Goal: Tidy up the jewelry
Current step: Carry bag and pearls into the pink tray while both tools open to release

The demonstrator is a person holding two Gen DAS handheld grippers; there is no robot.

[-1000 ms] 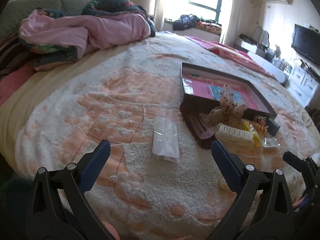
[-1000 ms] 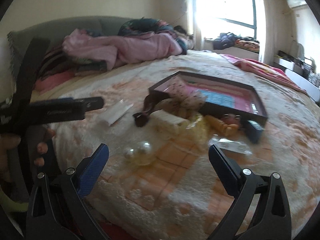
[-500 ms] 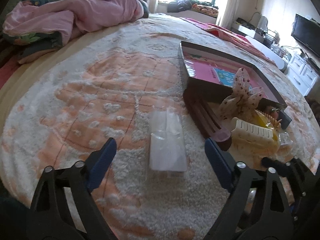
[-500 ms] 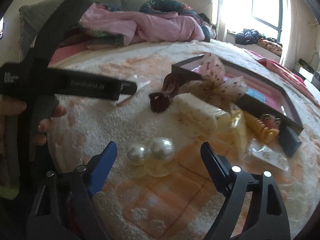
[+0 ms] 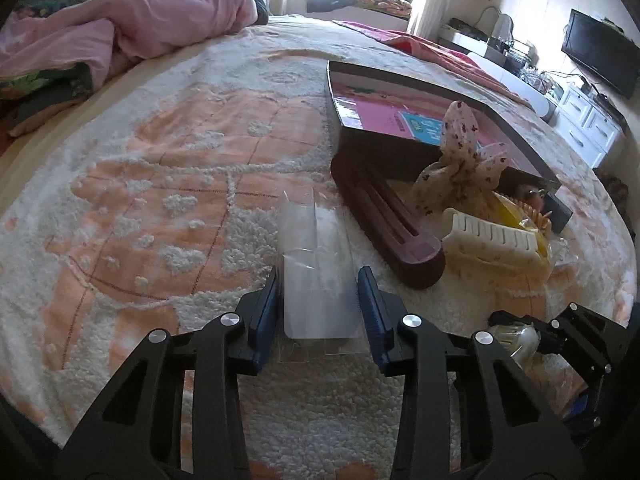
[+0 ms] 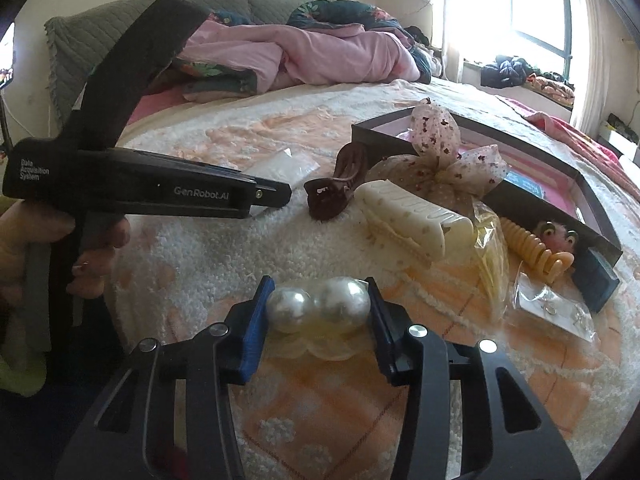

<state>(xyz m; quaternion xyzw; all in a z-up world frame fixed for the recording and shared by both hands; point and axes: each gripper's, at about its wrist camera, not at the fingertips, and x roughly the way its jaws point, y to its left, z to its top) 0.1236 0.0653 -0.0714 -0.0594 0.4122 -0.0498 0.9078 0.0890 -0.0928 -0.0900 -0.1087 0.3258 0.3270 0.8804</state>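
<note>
- Fingers first: the left gripper [image 5: 318, 312] has just been closing, and its blue fingers [image 5: 266, 312] now stand on either side of the clear plastic bag [image 5: 316, 276], right at its edges; whether they press it yet I cannot tell.
- Fingers of the right gripper [image 6: 318, 312] have just been closing too, and they pinch the pearl hair clip [image 6: 318, 306] from both sides, one pearl against each finger.
- Bed [image 5: 160, 184]: one, under a fluffy white and peach blanket, and everything lies on it.
- Shallow box [image 6: 560, 184]: one, dark-rimmed with a pink inside. It is the landmark, and all the loose pieces lie on its near side.
- Bag: one, flat on the blanket to the left of the box. Its long axis runs straight away from the left gripper, so those fingers close across its narrow width.
- Hair clips outside the box: one brown claw clip [image 6: 334, 188] at the box's near left corner, one cream claw clip [image 6: 408, 220], one spotted bow [image 6: 444, 160] leaning on the rim, and one yellow clip [image 6: 532, 254].
- Pearl clip: one, with two pearls, lying farthest out from the box. Its long axis runs across the right gripper, which is the nearer one to it.
- Small packet of earrings [image 6: 554, 310]: one, beside the box's near right corner.
- Judged from this, the bag would be lifted and opened to take the pearl clip.
</note>
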